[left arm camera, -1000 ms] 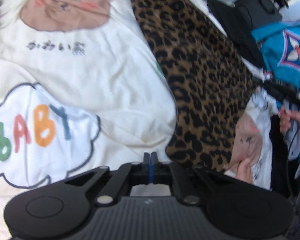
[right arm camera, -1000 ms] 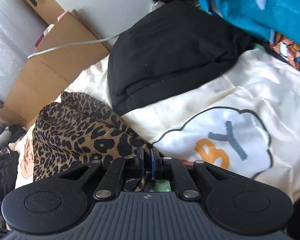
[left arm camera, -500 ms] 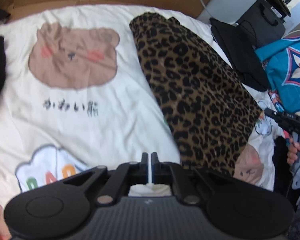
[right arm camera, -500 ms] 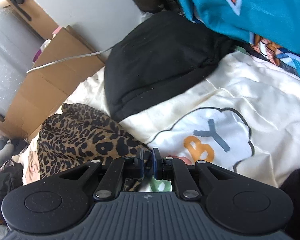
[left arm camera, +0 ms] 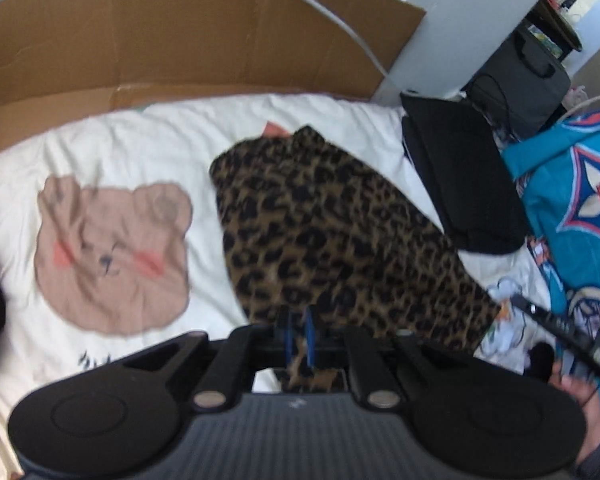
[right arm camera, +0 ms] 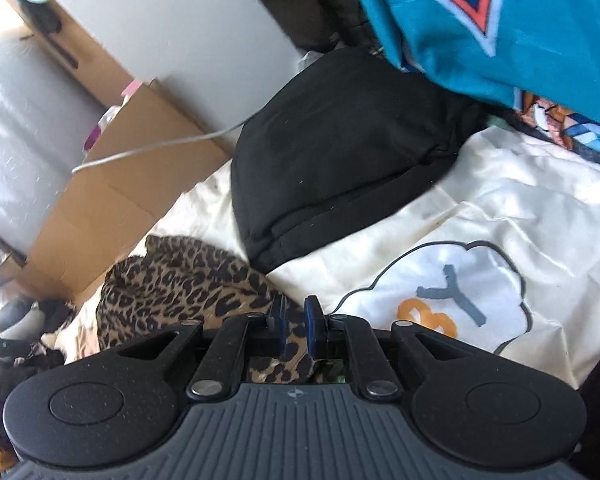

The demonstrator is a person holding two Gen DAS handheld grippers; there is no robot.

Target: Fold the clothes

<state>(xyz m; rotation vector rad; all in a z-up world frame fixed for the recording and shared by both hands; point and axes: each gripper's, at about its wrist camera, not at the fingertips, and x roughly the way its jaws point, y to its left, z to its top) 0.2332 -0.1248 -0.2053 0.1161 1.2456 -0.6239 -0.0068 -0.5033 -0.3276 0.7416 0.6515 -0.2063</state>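
The left gripper (left arm camera: 298,330) has its blue fingers set narrowly apart with the near edge of the leopard-print garment (left arm camera: 332,240) pinched between them. The right gripper (right arm camera: 295,322) likewise clamps a fold of the same garment (right arm camera: 180,288) between its closely spaced fingers; the contact point is partly hidden, so how deep the grip goes cannot be confirmed. The garment extends away from the left gripper as a long strip lying on the white bedspread (left arm camera: 148,152). A brown bear print (left arm camera: 112,256) lies to the left of the garment. A black garment (left arm camera: 460,192) lies to the right, near a teal patterned cloth (left arm camera: 572,216). A cardboard sheet (left arm camera: 172,36) stands at the far edge of the bedspread.
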